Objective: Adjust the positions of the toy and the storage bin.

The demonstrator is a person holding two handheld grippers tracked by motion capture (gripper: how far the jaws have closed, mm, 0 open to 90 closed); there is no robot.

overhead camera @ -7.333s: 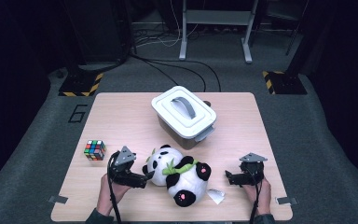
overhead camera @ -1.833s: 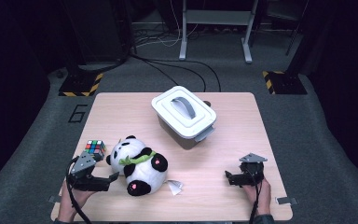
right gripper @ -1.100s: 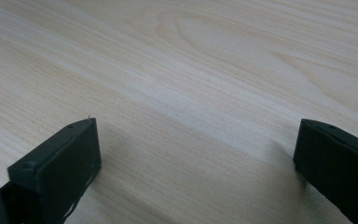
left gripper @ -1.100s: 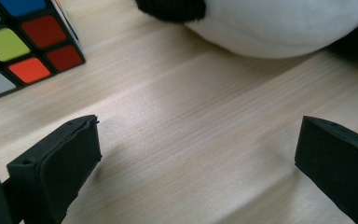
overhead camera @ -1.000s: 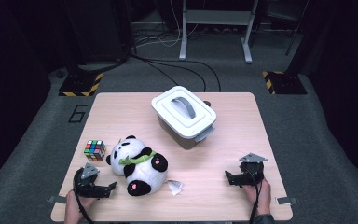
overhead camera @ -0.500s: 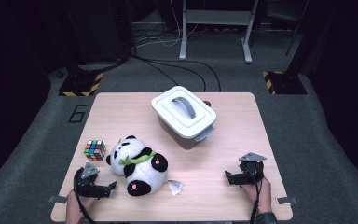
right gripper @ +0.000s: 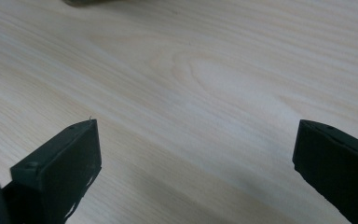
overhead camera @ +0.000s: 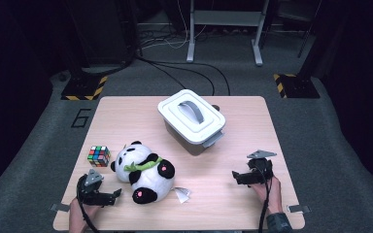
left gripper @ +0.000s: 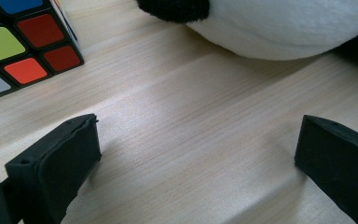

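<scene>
A black-and-white panda plush [overhead camera: 143, 173] with a green scarf lies on its back at the front left of the wooden table [overhead camera: 252, 126]. My left gripper [overhead camera: 110, 195] rests on the table just left of the panda, open and empty. In the left gripper view its jaws stand wide apart over bare wood, with the panda's white body [left gripper: 279, 28] ahead and a colour cube [left gripper: 23, 42] at the upper left. My right gripper [overhead camera: 235, 176] rests at the front right, open, with bare wood between its jaws.
A white lidded box [overhead camera: 192, 120] with a grey handle stands at the table's middle back. The colour cube [overhead camera: 98, 156] sits left of the panda's head. A small white tag [overhead camera: 182, 194] lies by the panda's foot. Cables run over the grey floor behind.
The panda has been carried from the table's middle front to the front left and let go. My left gripper has drawn back toward the front edge. The right gripper has stayed put.
</scene>
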